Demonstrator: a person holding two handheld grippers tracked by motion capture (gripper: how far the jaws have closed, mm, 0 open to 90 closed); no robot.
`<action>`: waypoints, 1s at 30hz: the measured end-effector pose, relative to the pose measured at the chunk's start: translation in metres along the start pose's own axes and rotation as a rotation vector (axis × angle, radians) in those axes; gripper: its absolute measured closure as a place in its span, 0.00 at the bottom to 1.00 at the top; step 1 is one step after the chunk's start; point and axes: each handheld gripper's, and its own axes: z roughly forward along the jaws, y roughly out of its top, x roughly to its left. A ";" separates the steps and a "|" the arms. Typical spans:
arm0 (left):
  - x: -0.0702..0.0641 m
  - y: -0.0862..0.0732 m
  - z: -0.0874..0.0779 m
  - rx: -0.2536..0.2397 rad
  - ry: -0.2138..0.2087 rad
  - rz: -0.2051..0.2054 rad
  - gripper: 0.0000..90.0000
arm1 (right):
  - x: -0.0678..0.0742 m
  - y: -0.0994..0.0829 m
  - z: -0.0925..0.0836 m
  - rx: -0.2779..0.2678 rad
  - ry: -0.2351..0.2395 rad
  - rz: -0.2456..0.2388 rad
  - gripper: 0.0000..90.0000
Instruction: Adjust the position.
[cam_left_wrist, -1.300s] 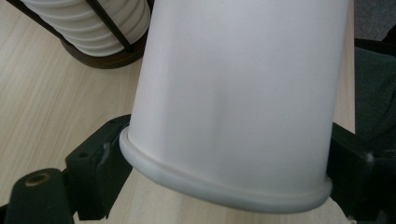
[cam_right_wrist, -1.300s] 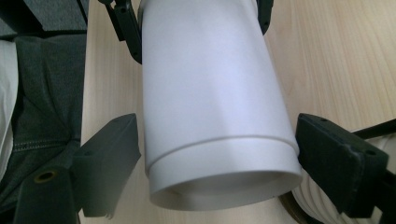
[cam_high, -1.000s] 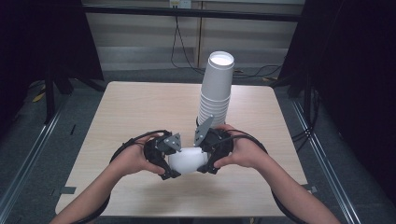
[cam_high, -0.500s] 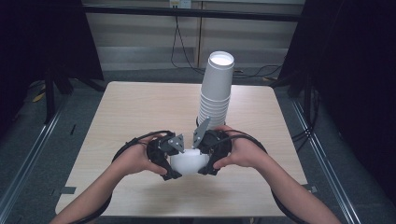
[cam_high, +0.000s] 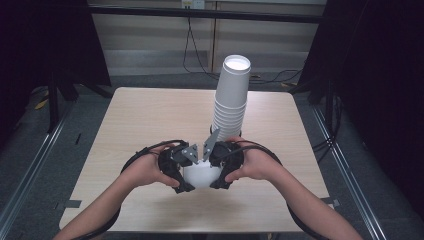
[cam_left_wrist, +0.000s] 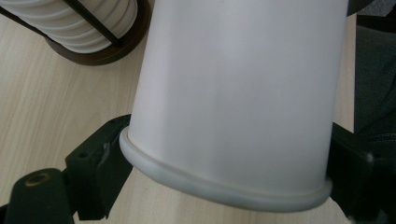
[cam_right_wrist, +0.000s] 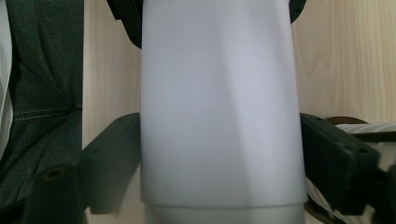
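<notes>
A white paper cup (cam_high: 201, 175) lies on its side just above the near middle of the table, held between both grippers. My left gripper (cam_high: 187, 172) is shut on its rolled rim end (cam_left_wrist: 224, 186), with a black jaw on either side of the rim. From the opposite side my right gripper (cam_high: 216, 171) has just been closing its jaws, and they now press on both sides of the cup's wall (cam_right_wrist: 219, 116). In the right gripper view a second, slightly narrower white wall (cam_right_wrist: 219, 214) shows below the cup's edge.
A tall stack of white cups (cam_high: 231, 105) stands in a dark round holder (cam_left_wrist: 100, 53) just beyond my right gripper. Bare pale wood of the table (cam_high: 145, 115) lies to the left and far side. The person's dark trousers (cam_right_wrist: 42, 70) show past the near edge.
The right gripper's jaws have closed in against the cup. Both hands have stayed almost in place at the near middle of the table.
</notes>
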 end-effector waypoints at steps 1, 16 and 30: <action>0.000 0.000 0.000 -0.002 0.002 -0.004 0.14 | 0.000 0.000 0.000 0.001 0.001 0.001 0.25; 0.001 -0.001 -0.002 -0.013 -0.004 0.016 0.14 | 0.002 -0.007 0.006 -0.018 -0.017 -0.014 0.27; 0.005 -0.012 -0.007 -0.128 -0.025 0.018 0.10 | 0.004 -0.016 0.002 -0.066 -0.022 0.022 0.27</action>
